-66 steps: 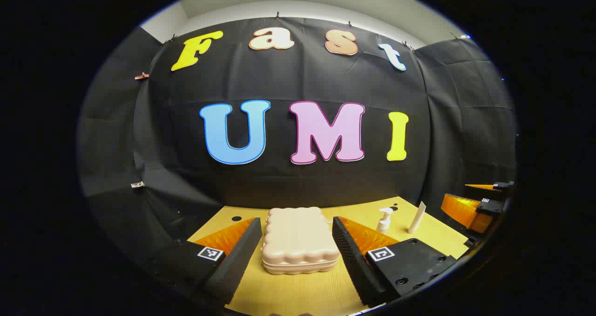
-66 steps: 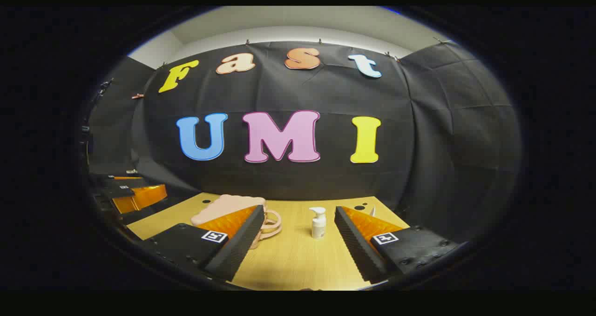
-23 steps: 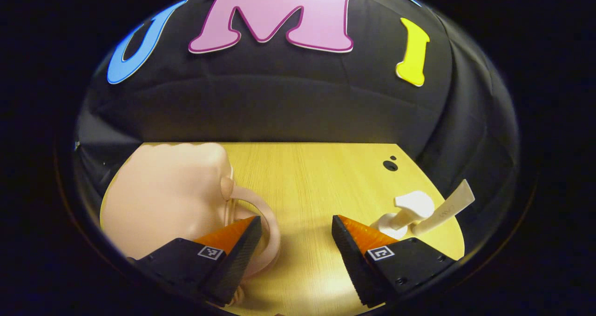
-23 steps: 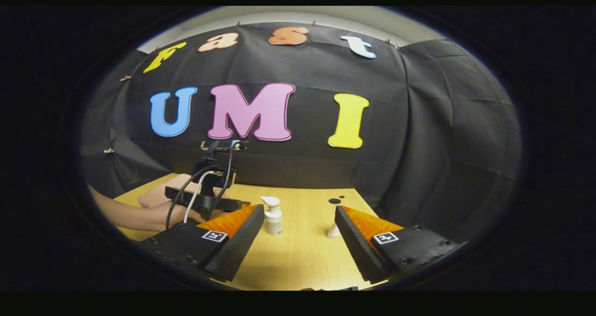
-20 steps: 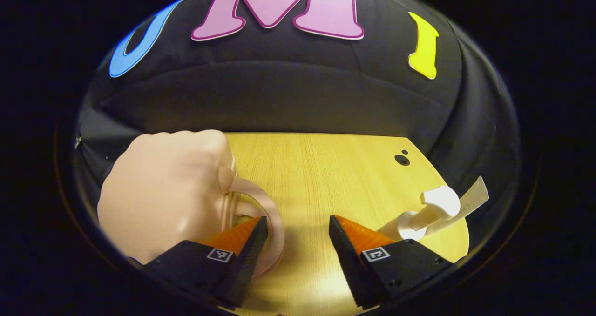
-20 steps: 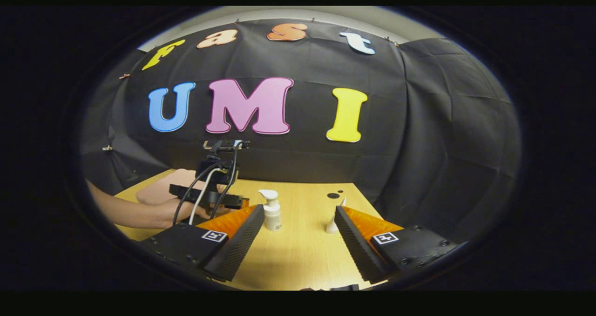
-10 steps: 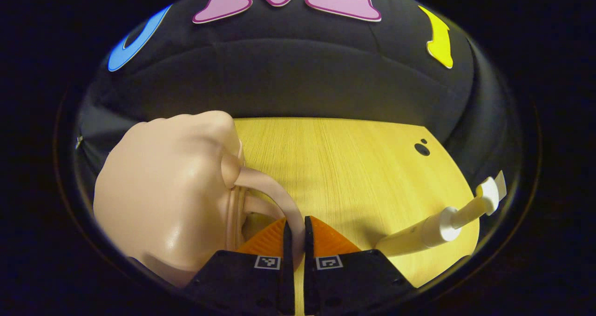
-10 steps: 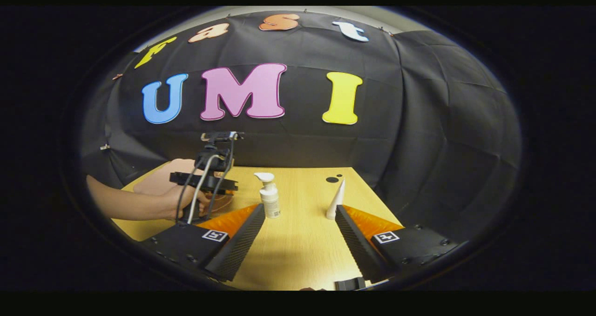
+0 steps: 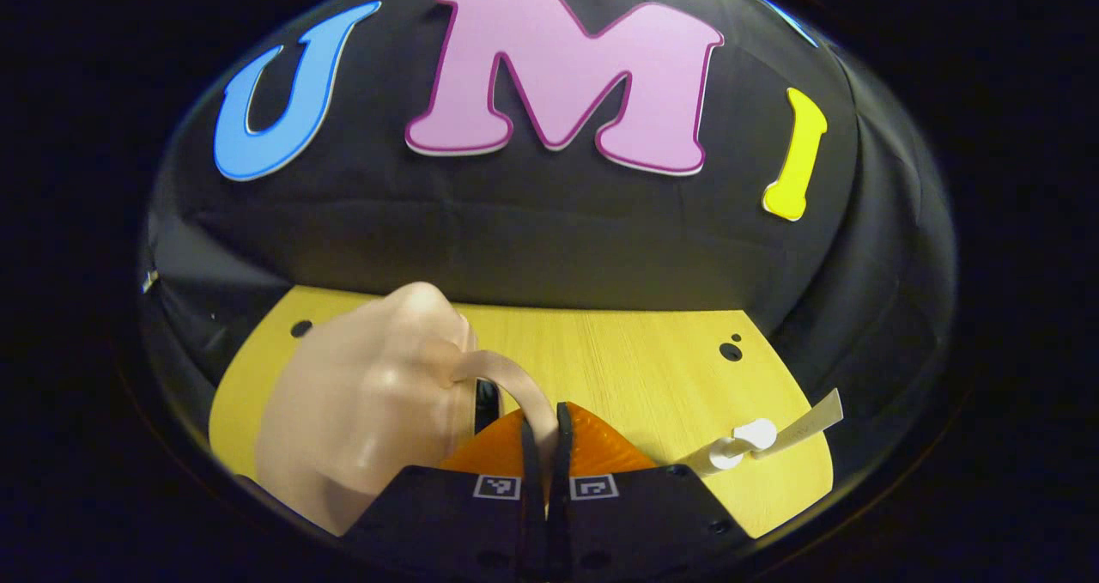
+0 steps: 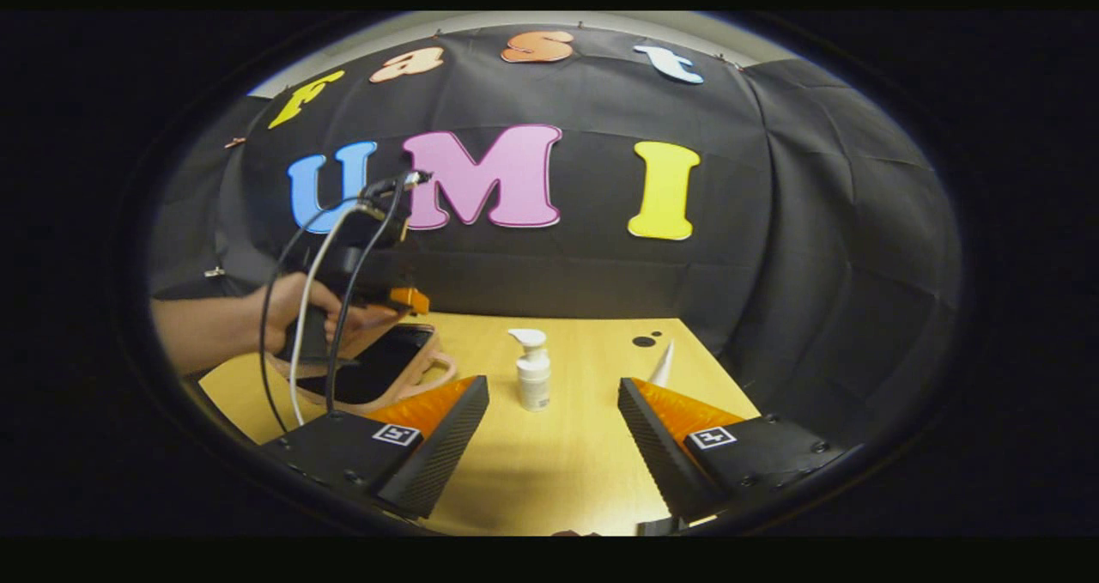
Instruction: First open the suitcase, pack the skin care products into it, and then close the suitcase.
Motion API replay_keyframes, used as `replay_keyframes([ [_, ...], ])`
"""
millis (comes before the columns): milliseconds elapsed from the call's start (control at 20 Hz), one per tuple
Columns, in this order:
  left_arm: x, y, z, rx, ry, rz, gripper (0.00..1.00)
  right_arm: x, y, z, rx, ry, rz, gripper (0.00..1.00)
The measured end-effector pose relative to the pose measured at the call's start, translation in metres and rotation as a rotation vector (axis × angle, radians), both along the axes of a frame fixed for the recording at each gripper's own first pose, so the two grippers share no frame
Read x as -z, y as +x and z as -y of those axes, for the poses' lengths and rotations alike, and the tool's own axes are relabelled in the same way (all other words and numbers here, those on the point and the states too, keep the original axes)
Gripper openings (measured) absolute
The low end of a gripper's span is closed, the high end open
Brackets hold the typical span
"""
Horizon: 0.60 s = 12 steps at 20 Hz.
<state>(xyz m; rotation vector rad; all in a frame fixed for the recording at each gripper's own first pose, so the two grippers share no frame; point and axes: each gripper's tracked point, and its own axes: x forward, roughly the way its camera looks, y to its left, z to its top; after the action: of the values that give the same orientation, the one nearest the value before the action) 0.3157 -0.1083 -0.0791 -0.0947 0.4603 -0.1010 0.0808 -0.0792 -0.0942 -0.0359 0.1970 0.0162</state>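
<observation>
In the left gripper view, the left gripper [image 9: 541,433] sat at the bottom centre of the frame with its two fingers pinching the pale pink handle loop [image 9: 506,377] of the suitcase lid [image 9: 369,403]. The rounded pink lid filled the lower left of that frame, tilted up from the yellow wooden table [image 9: 635,360]. At the lower right of the frame stood a white pump bottle [image 9: 730,450], with a slim white tube [image 9: 803,420] just beside it.

In the right gripper view, the suitcase [image 10: 378,377] lay at the left of the frame with its lid raised, and a dark interior showed inside its lower half. A hand [image 10: 296,312] held the left gripper [image 10: 408,300] above it, with cables trailing down from the device. The right gripper [image 10: 554,424] sat at the bottom centre of the frame, its fingers spread wide apart and holding nothing. Between those fingers, farther back on the table, stood the pump bottle [image 10: 534,381]; the white tube [image 10: 661,364] stood to its right, partly hidden behind the right-hand finger.
</observation>
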Motion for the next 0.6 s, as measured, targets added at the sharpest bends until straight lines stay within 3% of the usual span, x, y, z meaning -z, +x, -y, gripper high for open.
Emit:
replay_keyframes([
  [100, -0.028, -0.01, -0.033, 0.001, -0.046, -0.011, 0.03, -0.002, 0.002, -0.005, -0.008, 0.016, 0.02, 0.97],
  [150, -0.039, -0.012, -0.054, -0.007, -0.057, -0.011, 0.06, -0.002, 0.004, -0.009, -0.01, 0.027, 0.026, 0.96],
  [200, -0.05, -0.014, -0.078, -0.018, -0.037, 0.003, 0.06, 0.002, 0.007, -0.01, -0.008, 0.029, 0.018, 0.96],
  [350, -0.06, -0.021, -0.164, -0.057, 0.124, 0.024, 0.06, 0.012, 0.013, -0.012, 0.011, 0.027, -0.013, 0.97],
  [450, -0.06, -0.026, -0.211, -0.077, 0.143, 0.023, 0.06, 0.016, 0.015, -0.01, 0.04, -0.017, -0.02, 0.97],
  [600, -0.046, -0.023, -0.288, -0.129, 0.25, 0.029, 0.06, 0.005, 0.014, -0.015, 0.073, -0.057, -0.01, 0.97],
])
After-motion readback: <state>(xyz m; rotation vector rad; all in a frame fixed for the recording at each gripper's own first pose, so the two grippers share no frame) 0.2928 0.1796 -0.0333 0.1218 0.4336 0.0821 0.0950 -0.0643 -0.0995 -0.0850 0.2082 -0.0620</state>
